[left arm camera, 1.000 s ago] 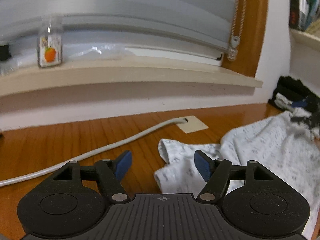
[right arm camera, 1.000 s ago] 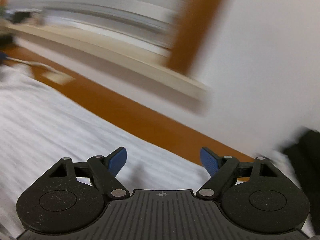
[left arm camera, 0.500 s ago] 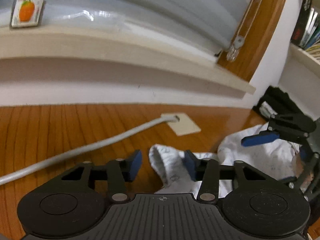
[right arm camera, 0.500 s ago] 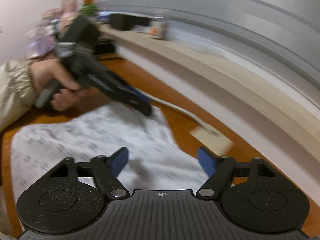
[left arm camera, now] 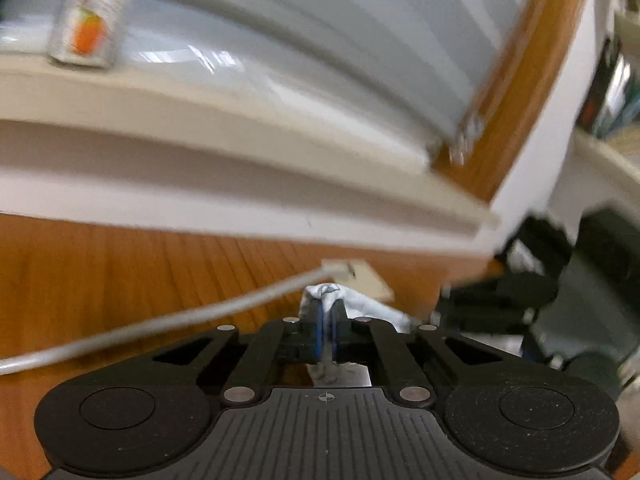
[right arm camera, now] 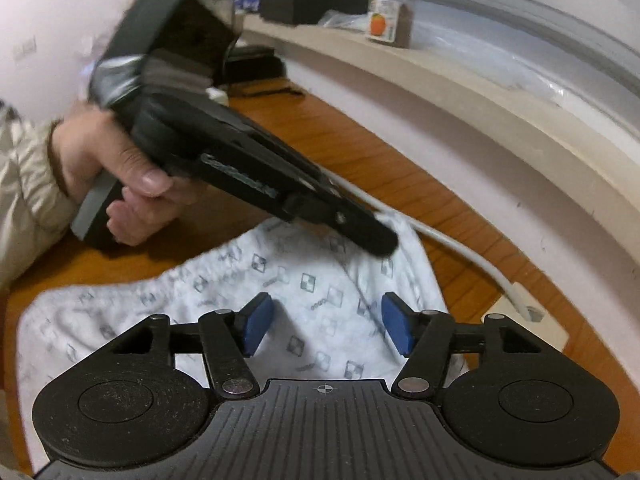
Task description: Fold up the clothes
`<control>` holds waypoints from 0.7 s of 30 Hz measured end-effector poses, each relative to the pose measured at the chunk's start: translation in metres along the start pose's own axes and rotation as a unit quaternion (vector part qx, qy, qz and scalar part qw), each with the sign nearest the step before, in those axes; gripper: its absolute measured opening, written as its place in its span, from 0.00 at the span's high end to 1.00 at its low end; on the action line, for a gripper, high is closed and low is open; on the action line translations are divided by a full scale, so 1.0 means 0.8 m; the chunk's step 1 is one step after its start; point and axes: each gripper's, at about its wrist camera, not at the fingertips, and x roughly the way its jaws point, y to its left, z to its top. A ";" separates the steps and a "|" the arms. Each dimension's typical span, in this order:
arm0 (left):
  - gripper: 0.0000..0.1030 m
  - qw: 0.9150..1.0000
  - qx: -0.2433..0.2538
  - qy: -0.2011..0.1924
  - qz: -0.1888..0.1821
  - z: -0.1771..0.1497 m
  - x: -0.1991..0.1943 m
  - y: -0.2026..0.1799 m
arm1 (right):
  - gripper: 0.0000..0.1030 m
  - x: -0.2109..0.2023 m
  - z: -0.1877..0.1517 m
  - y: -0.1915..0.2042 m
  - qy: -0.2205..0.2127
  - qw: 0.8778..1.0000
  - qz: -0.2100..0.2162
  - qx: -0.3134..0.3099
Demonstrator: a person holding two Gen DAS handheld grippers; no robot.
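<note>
Left wrist view: left gripper clamped on white patterned cotton garment's corner. Right gripper, jaws apart and just been closing, hangs over cloth; next, grip its own edge.

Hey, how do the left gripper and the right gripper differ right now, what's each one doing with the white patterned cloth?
The left gripper is shut, pinching a corner of the white patterned cloth; the right gripper has its blue pads apart, and though its jaws have just been closing, nothing is pinched. The left sits at the cloth's far edge by the white cable; the right hovers over the cloth's middle. Both are black with blue pads and point down at the same garment on the wooden table.
</note>
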 end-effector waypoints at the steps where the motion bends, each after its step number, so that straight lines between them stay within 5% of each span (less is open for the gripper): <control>1: 0.96 1.000 -0.005 -0.008 0.007 0.001 -0.007 0.004 | 0.74 -0.004 -0.001 0.000 -0.012 1.000 0.006 -0.003; 2: 0.96 1.000 -0.007 -0.008 0.010 0.002 -0.009 0.007 | 0.94 -0.009 -0.001 0.001 -0.024 1.000 0.005 -0.006; 3: 0.96 1.000 -0.009 -0.008 0.013 0.003 -0.011 0.009 | 0.96 -0.020 0.000 0.002 -0.041 0.999 0.005 -0.007; 11: 0.95 0.998 -0.004 -0.005 0.058 0.004 -0.009 0.015 | 0.97 -0.100 0.003 0.004 -0.114 0.990 -0.062 -0.048; 16: 0.93 0.998 -0.006 0.000 0.064 0.004 -0.006 0.018 | 0.96 -0.084 -0.003 -0.009 -0.120 0.986 -0.087 -0.079; 21: 0.89 0.998 -0.014 0.001 0.068 0.004 -0.004 0.020 | 0.96 -0.067 0.001 -0.002 -0.187 0.972 -0.094 -0.109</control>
